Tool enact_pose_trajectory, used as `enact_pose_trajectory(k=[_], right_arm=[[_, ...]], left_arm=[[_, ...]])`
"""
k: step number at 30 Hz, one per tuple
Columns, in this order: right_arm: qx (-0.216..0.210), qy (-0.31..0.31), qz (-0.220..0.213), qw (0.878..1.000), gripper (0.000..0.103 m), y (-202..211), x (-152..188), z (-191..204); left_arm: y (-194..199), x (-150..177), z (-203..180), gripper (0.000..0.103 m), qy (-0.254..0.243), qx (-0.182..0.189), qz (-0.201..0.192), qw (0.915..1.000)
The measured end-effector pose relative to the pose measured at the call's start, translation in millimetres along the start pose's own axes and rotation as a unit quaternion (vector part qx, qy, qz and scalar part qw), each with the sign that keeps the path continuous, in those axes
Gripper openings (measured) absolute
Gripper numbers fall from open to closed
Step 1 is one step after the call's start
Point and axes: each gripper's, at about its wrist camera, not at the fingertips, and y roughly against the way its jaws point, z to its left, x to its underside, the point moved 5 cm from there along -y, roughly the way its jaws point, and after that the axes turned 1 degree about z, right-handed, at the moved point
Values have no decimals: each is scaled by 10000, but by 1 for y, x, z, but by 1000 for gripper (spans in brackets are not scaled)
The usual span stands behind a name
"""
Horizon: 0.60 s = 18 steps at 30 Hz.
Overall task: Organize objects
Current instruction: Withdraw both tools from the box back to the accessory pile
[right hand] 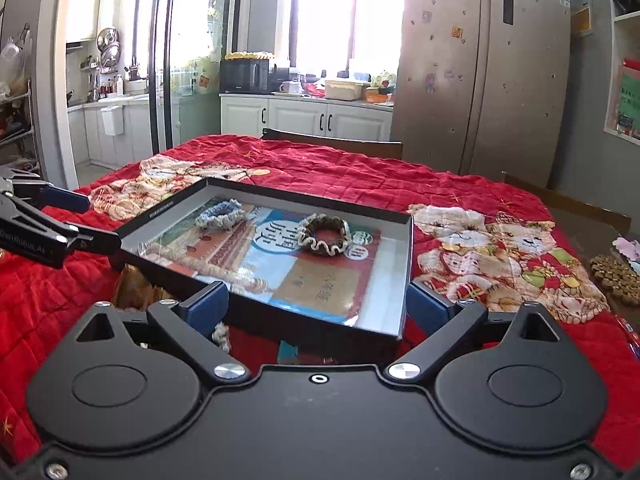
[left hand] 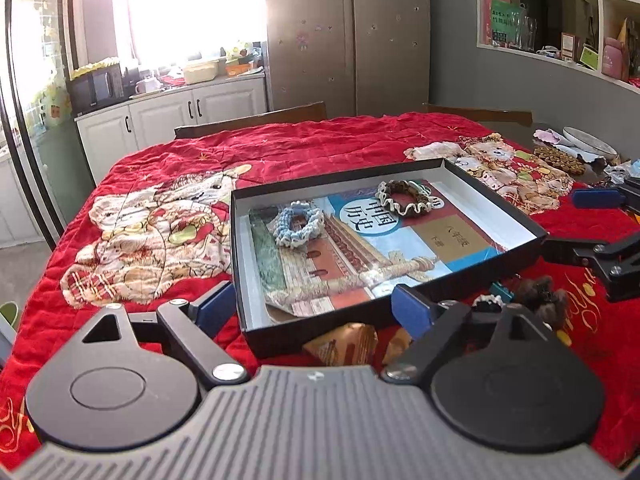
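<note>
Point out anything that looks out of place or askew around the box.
The black box sits crooked, propped up on loose items rather than flat on the red quilt: a tan packet pokes out beneath its near edge. A brown scrunchie also lies outside the box, unlike the two inside.

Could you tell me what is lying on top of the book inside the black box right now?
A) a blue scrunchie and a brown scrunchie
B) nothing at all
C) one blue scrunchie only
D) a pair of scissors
A: the blue scrunchie and the brown scrunchie both rest on the book in the black box, apart from each other.
</note>
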Motion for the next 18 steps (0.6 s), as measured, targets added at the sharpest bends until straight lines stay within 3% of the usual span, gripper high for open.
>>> enact_pose_trajectory(k=[11, 18], right_arm=[[34, -175, 22, 9998, 95, 13, 21, -5], [-134, -188, 152, 9996, 82, 13, 39, 0]], left_arm=[[0, 17, -1, 91, 80, 166, 120, 9998], [-4, 27, -2, 91, 170, 288, 204, 9992]])
